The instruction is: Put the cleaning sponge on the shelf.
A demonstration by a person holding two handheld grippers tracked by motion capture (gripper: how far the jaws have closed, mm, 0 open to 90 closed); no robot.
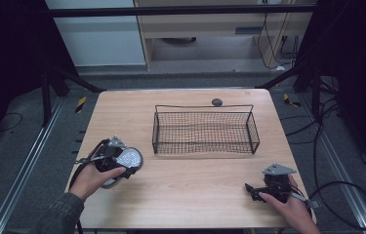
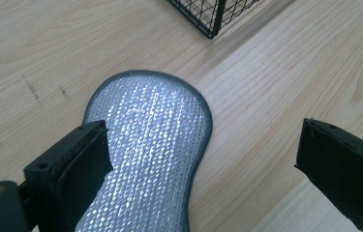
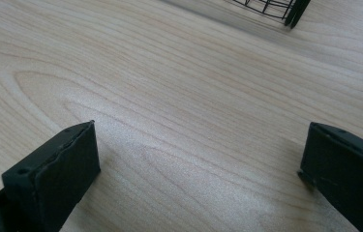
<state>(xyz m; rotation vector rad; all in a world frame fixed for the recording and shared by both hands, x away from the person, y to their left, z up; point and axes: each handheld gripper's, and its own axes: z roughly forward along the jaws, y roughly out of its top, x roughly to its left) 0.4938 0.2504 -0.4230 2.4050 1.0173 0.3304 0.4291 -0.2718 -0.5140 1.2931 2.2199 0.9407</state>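
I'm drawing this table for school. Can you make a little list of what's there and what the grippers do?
table: light wood
basket: black wire, looks empty
pad: silvery, rounded
left hand-held gripper: open, pad between the jaws, not pinched
right hand-held gripper: open, over bare wood

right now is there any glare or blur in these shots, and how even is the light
High view: the table is evenly lit, the surroundings fall into dark, and the picture is a little soft. Left gripper view: the silver scrubbing pad sparkles with small glints, and the near jaws look slightly soft. Right gripper view: a pale sheen lies on the wood, with a soft shadow under the basket.
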